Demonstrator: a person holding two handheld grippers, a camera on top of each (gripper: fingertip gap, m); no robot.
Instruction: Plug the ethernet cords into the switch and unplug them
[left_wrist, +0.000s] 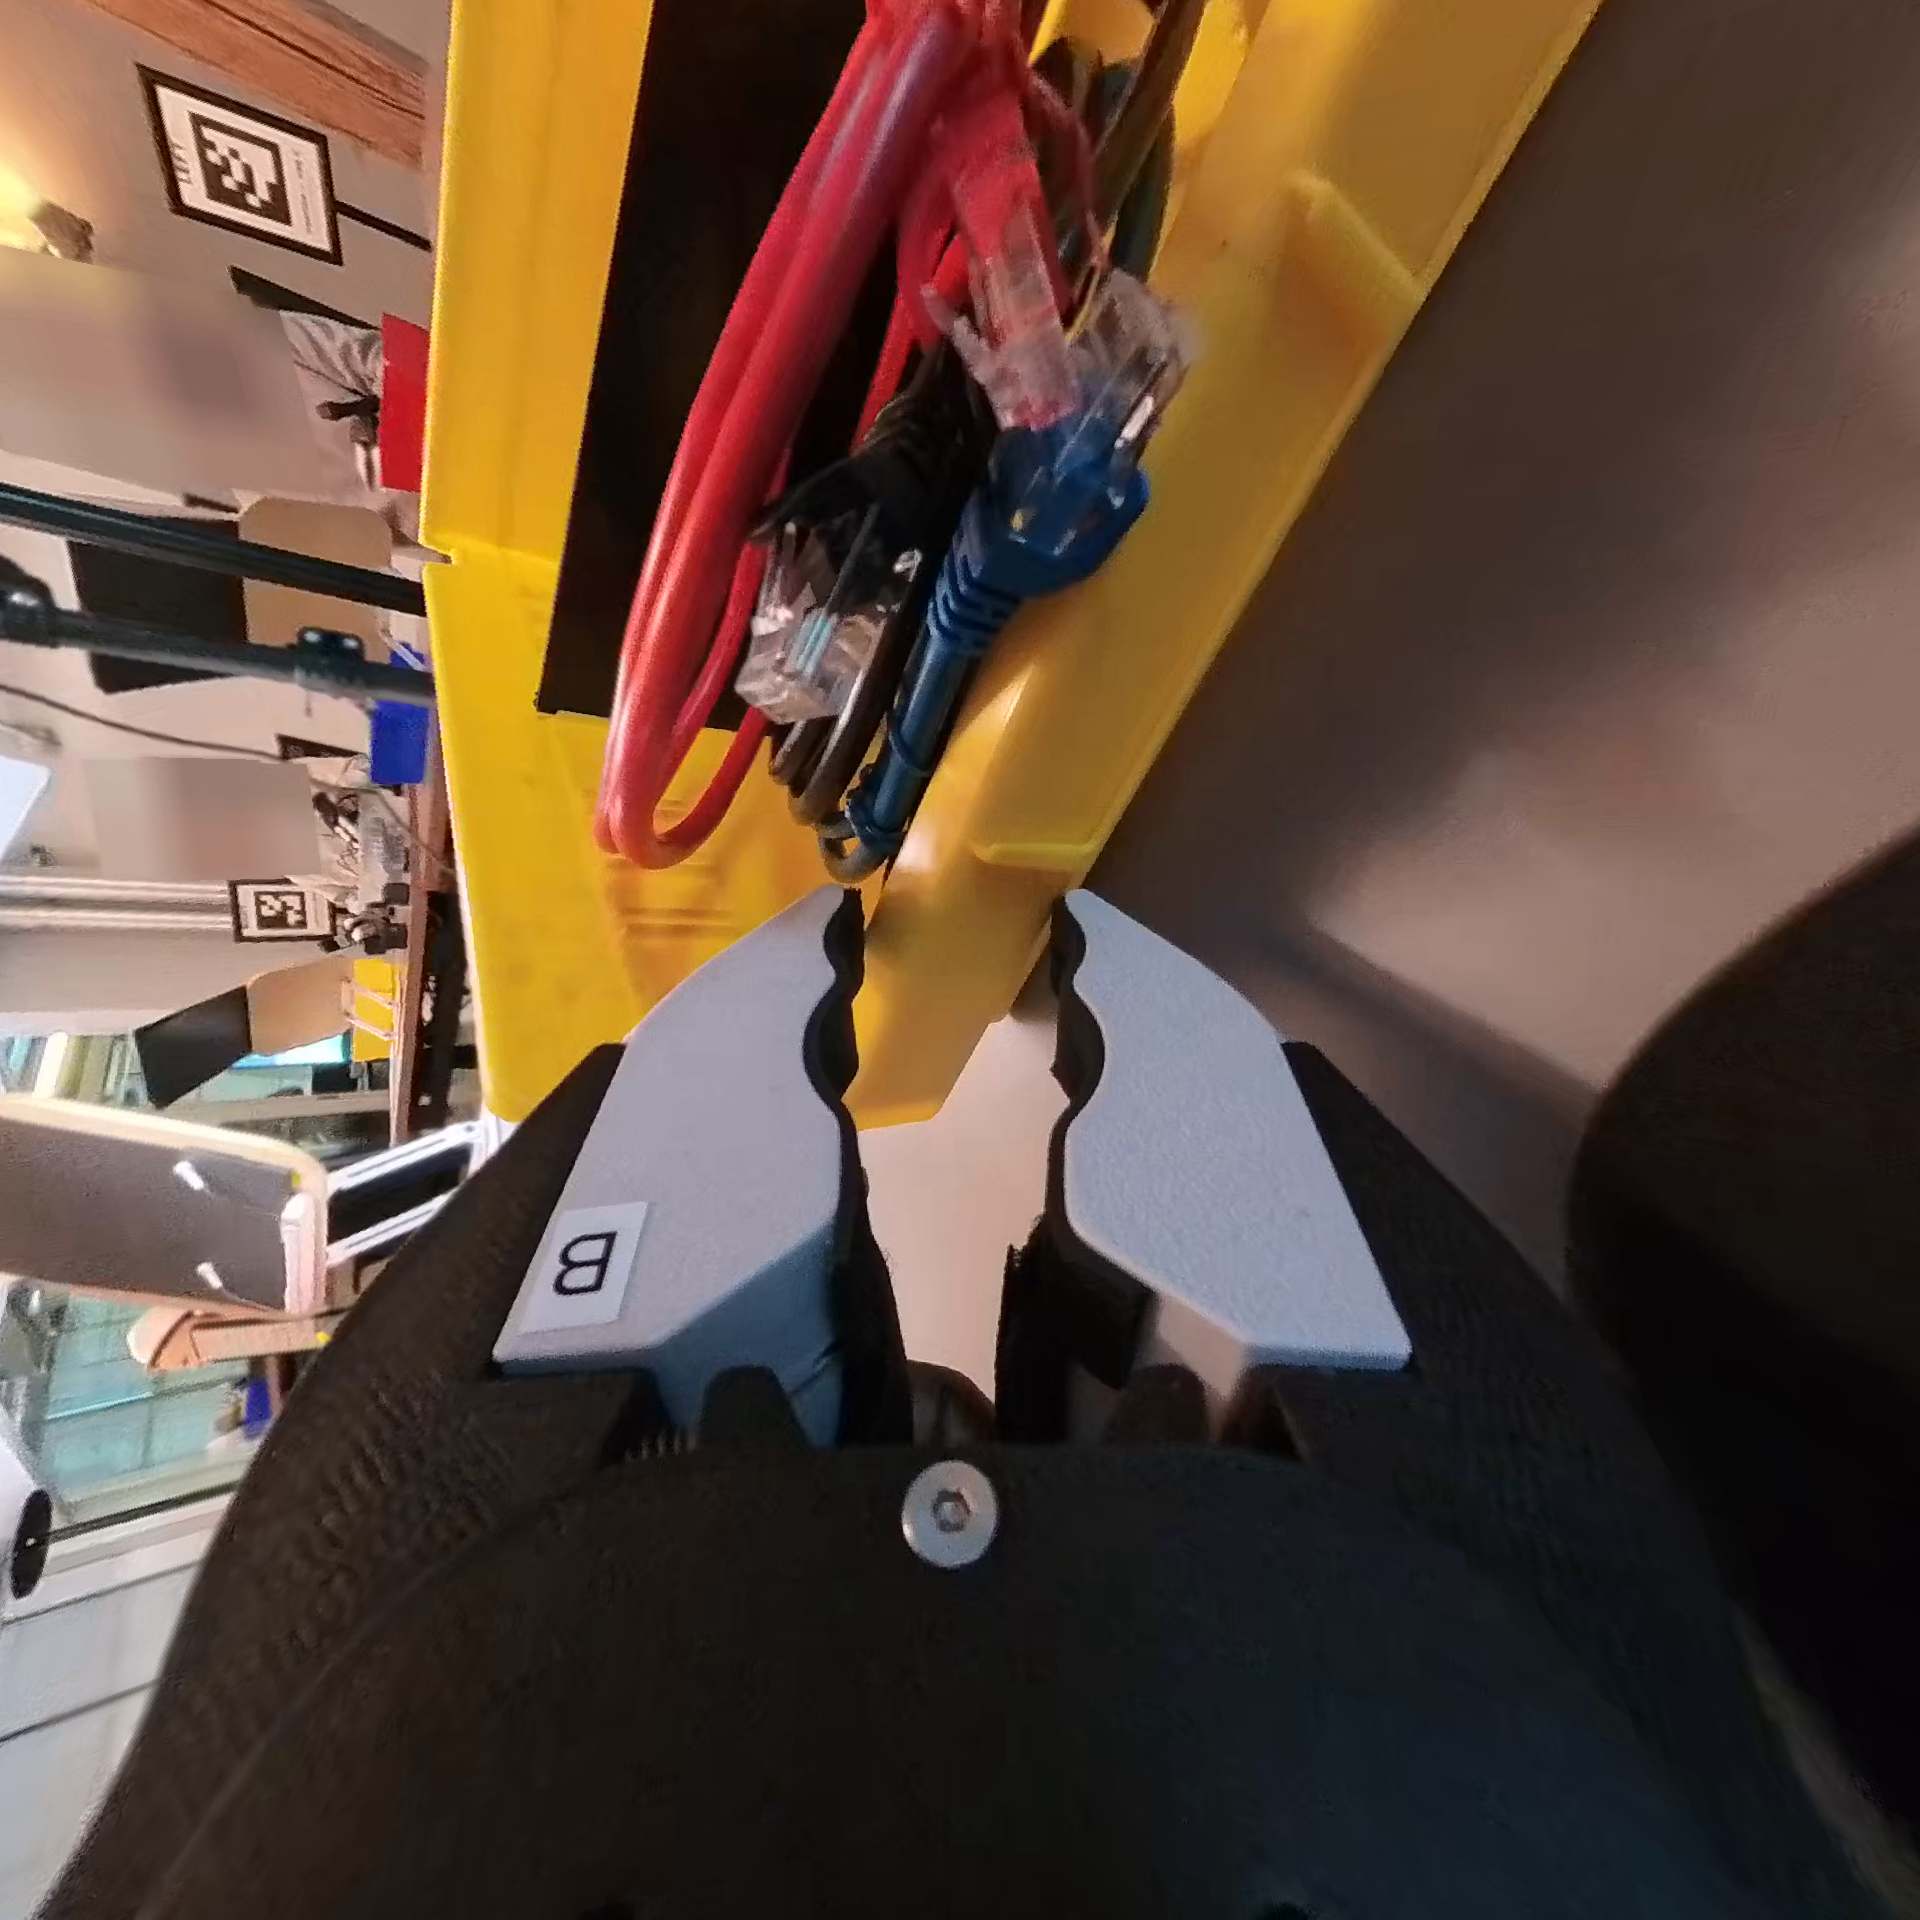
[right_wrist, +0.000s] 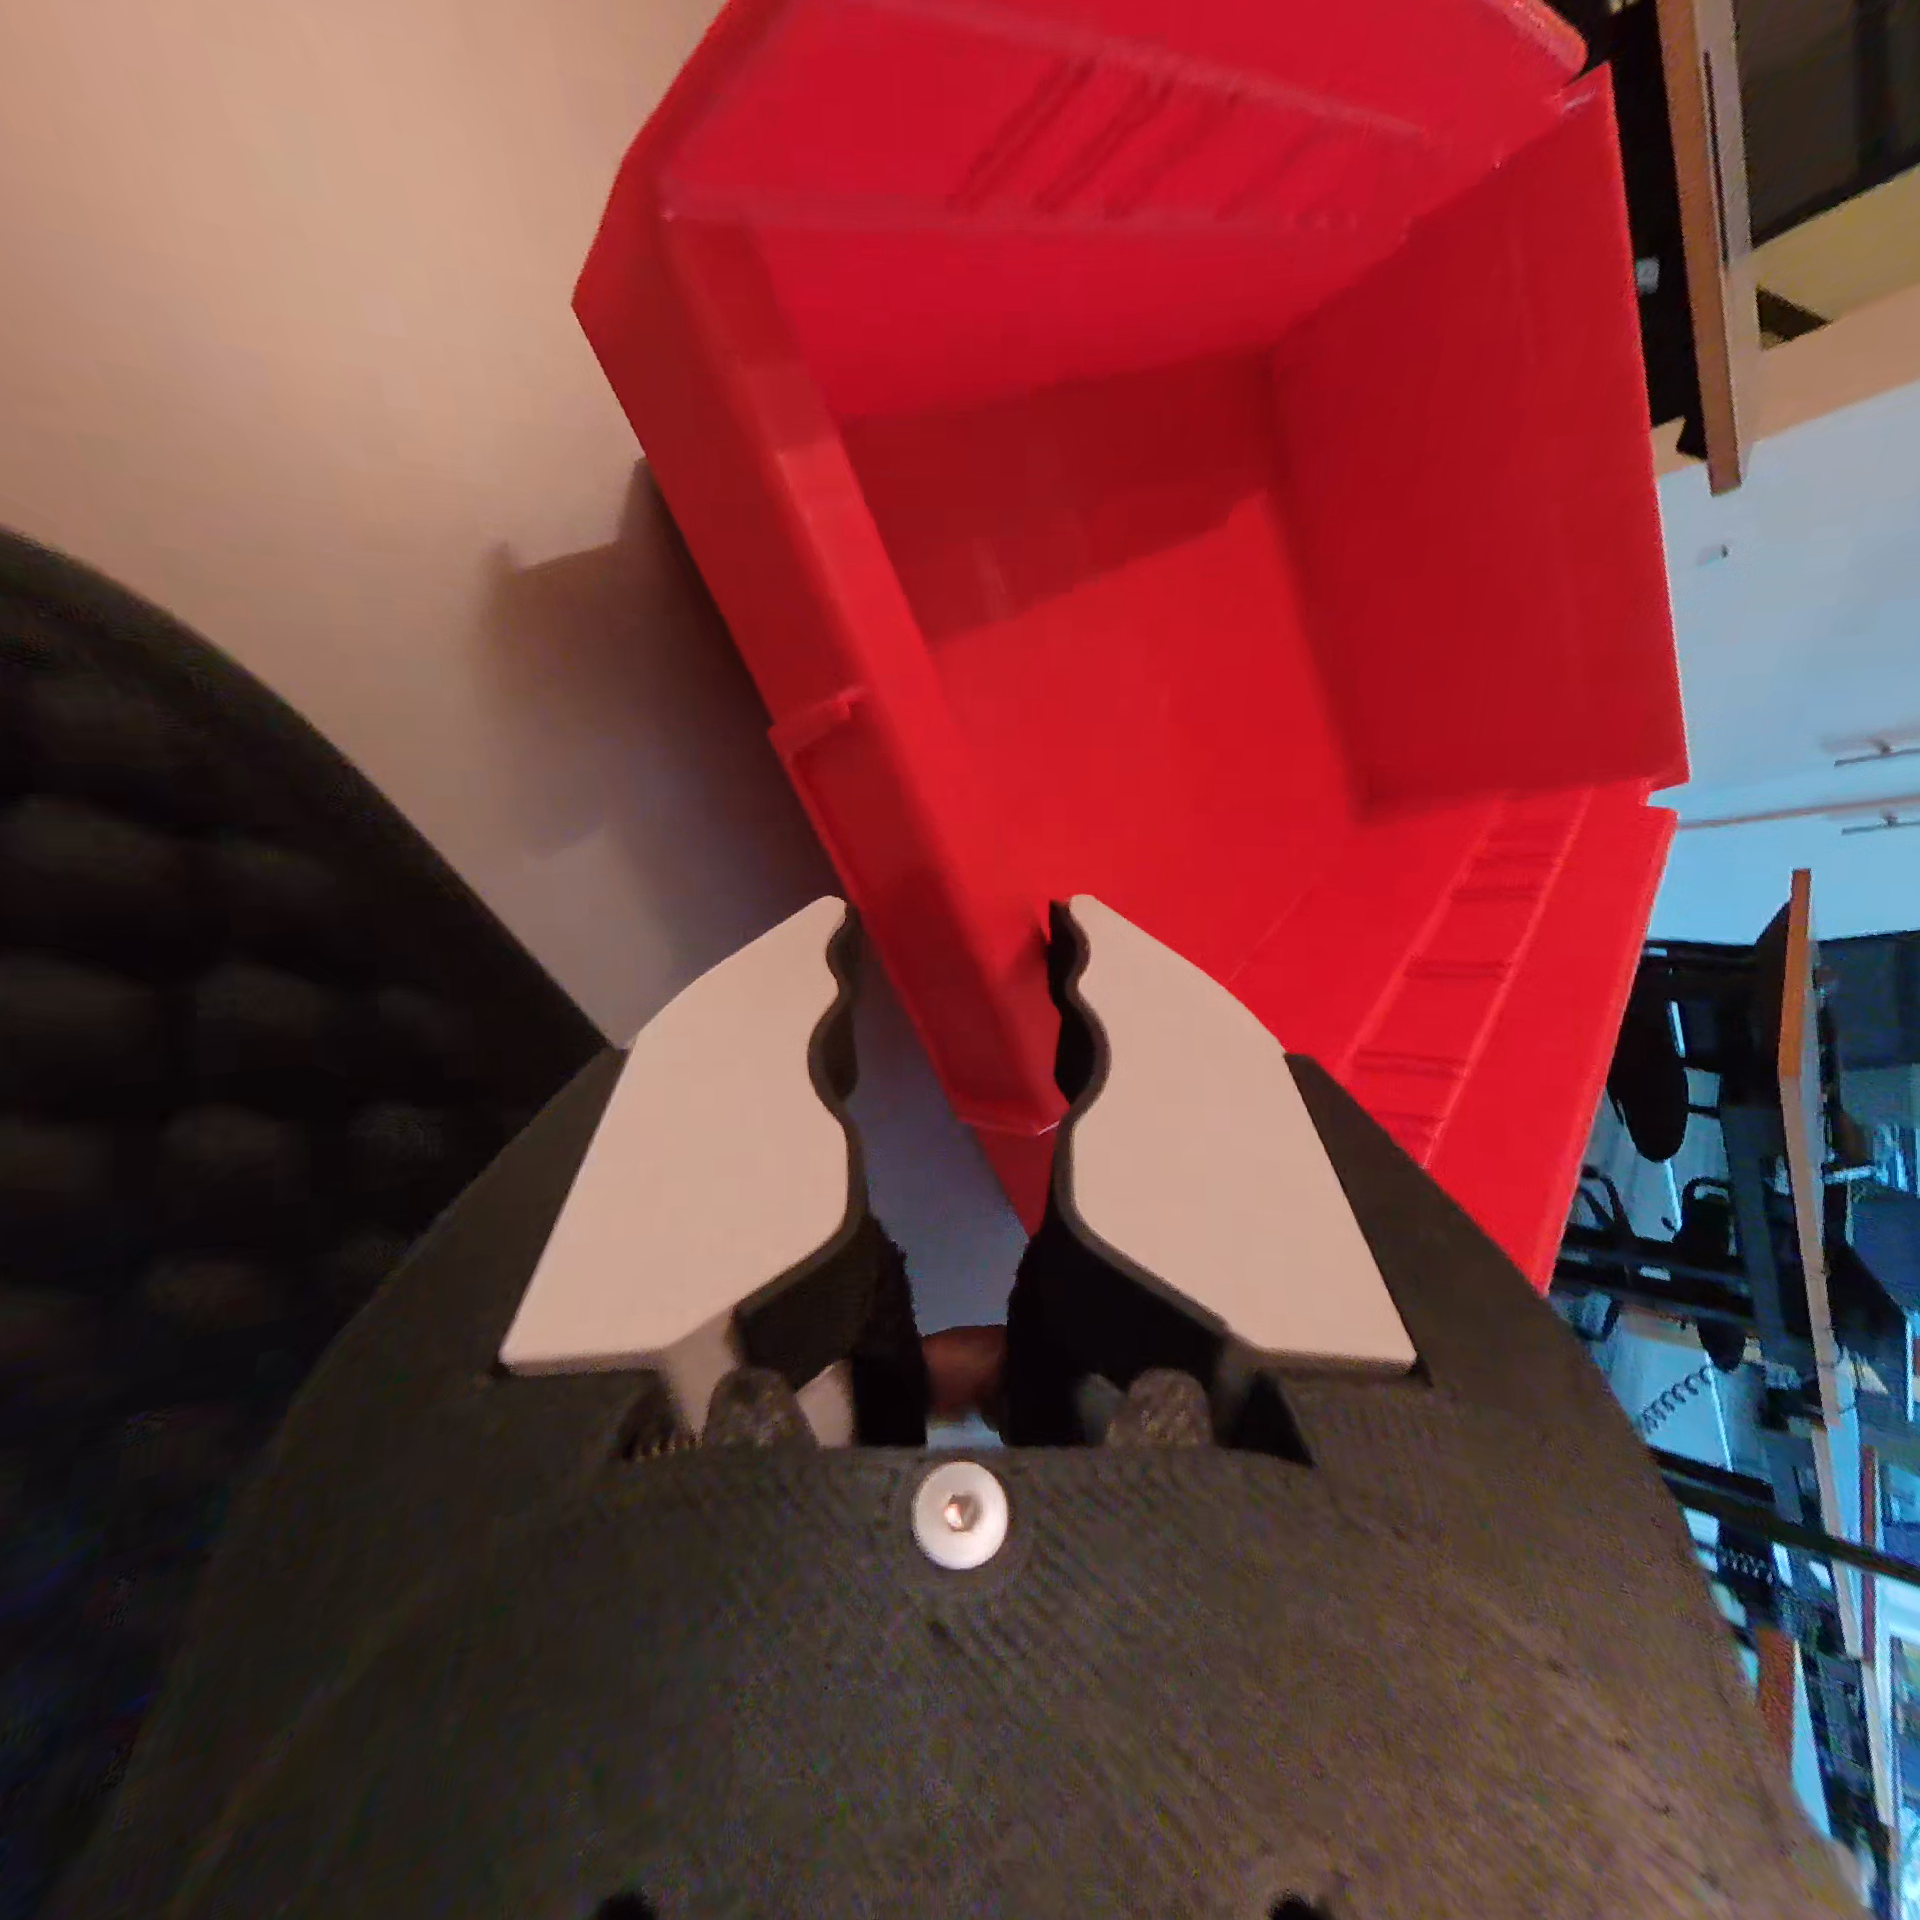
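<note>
Holding my left hand-held gripper (left_wrist: 956, 997) rolled onto its side, I pointed it at the near corner of a yellow bin (left_wrist: 1226, 582) on the pale desk (left_wrist: 1558, 582). Its fingers stood moderately apart, straddling the bin's corner rim with nothing clamped between them. Inside the bin lay the ethernet cords: a looped red cord (left_wrist: 717, 540), a blue cord (left_wrist: 971, 613) with its clear plug beside a red-booted plug (left_wrist: 1013, 312), and a black cord's clear plug (left_wrist: 805, 644) just left of the blue one. A flat black item (left_wrist: 686, 312) lay behind the cords; I could not tell whether it was the switch.

My right hand-held gripper (right_wrist: 951, 997), likewise rolled sideways, faced a red bin (right_wrist: 1455, 582) on the same desk (right_wrist: 312, 312). Its fingers were parted about as far, either side of the bin's near wall, gripping nothing. I saw nothing inside the red bin.
</note>
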